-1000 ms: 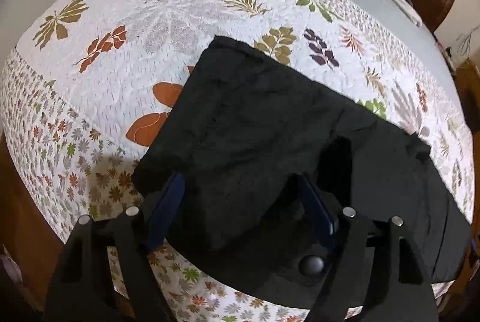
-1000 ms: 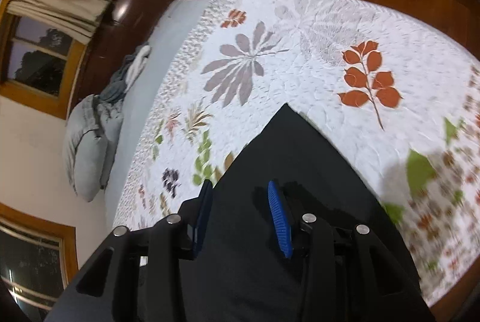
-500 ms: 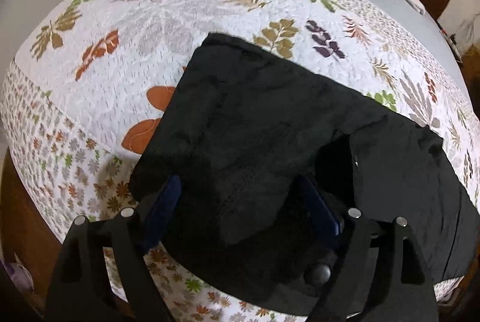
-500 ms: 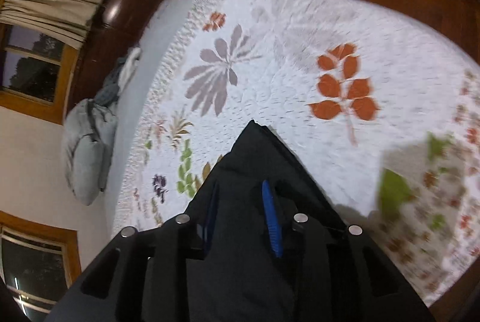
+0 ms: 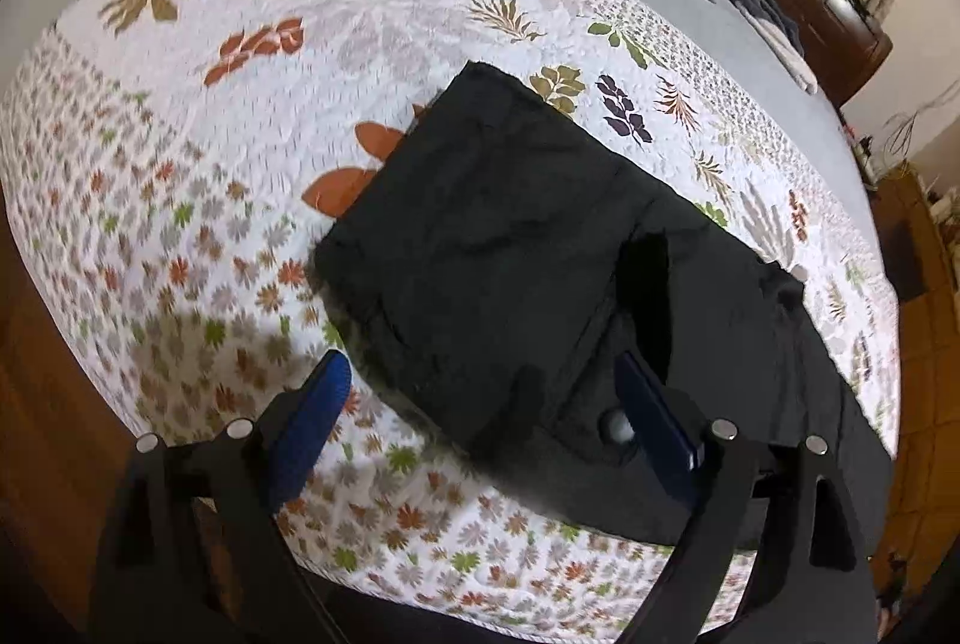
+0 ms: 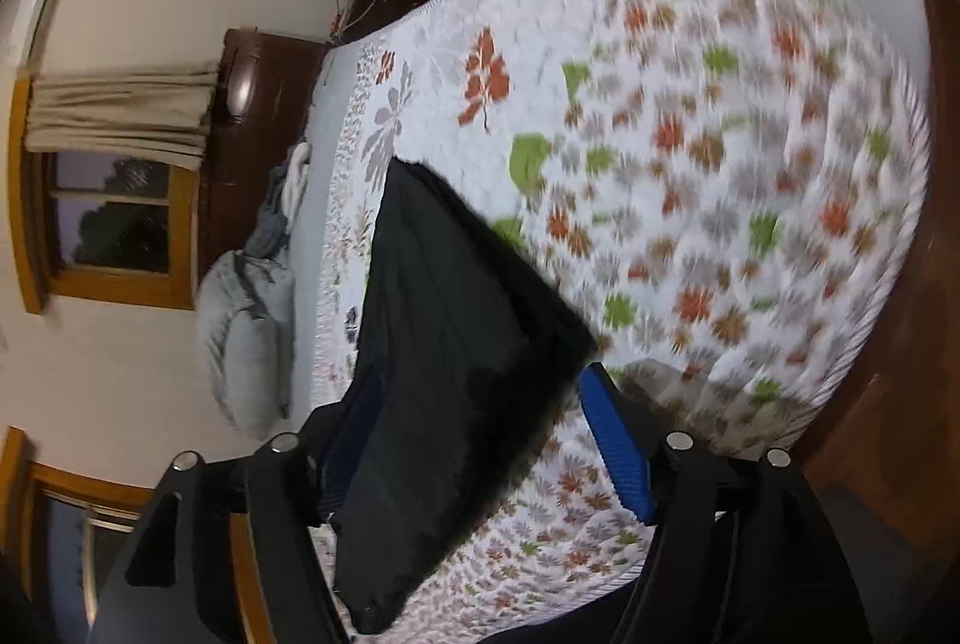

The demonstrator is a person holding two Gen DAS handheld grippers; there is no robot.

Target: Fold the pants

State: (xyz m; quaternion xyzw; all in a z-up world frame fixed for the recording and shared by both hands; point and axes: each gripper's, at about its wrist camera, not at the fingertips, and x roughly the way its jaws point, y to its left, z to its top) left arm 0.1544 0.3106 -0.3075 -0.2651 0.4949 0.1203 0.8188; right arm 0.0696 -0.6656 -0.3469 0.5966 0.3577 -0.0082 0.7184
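Left wrist: pants (image 5: 498,248) on bed (image 5: 180,200).

My pads (image 5: 312,419) look like ribbed blue rubber; the pants (image 5: 510,248) are matt black cloth, the quilt (image 5: 180,224) stitched printed cotton, the floor (image 6: 870,434) glossy wood.

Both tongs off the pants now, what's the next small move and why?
Probably bring the right tongs back down onto the pants at the unfolded end and grip it for the next fold. The near part is already doubled over, but a single layer still trails toward the bed edge. Both tongs are opening with no cloth pinched; the left tongs hover over the folded stack on the quilt.
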